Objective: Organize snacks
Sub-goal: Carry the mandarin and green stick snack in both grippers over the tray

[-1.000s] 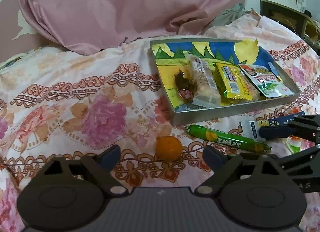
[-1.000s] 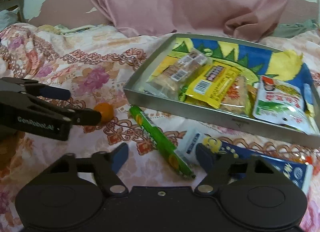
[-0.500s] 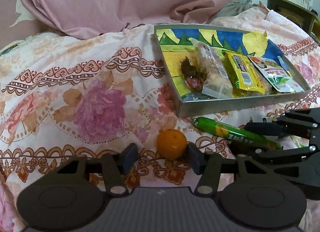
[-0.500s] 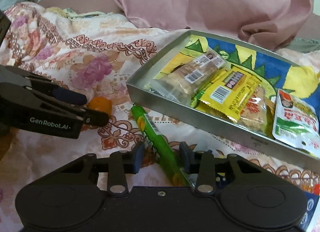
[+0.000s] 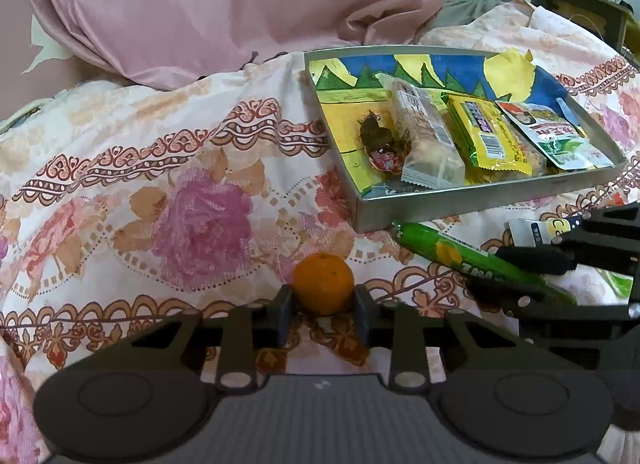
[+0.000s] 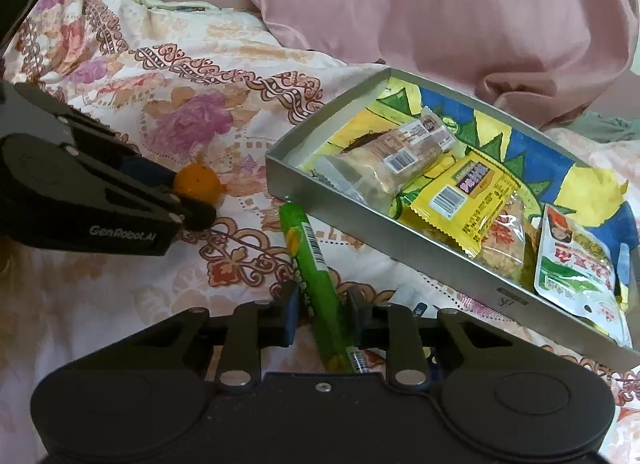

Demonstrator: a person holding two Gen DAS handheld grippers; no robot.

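My left gripper (image 5: 323,314) is shut on a small orange (image 5: 323,282) that rests on the floral bedspread; it also shows in the right wrist view (image 6: 199,184). My right gripper (image 6: 323,314) is shut on a long green sausage stick (image 6: 314,276), also seen from the left (image 5: 460,258), lying in front of the tray. The metal tray (image 5: 472,206) with a blue and yellow picture holds a dark candy (image 5: 380,142), a clear cake pack (image 5: 426,140), a yellow packet (image 5: 486,136) and a white-green pouch (image 5: 556,136).
A white and blue packet (image 5: 536,230) lies right of the sausage stick, partly behind my right gripper. A pink pillow (image 5: 240,4) lies behind the tray. A dark frame (image 5: 576,8) stands at the far right.
Both grippers moved forward and closed: the left one onto the orange, the right one onto the green sausage stick.
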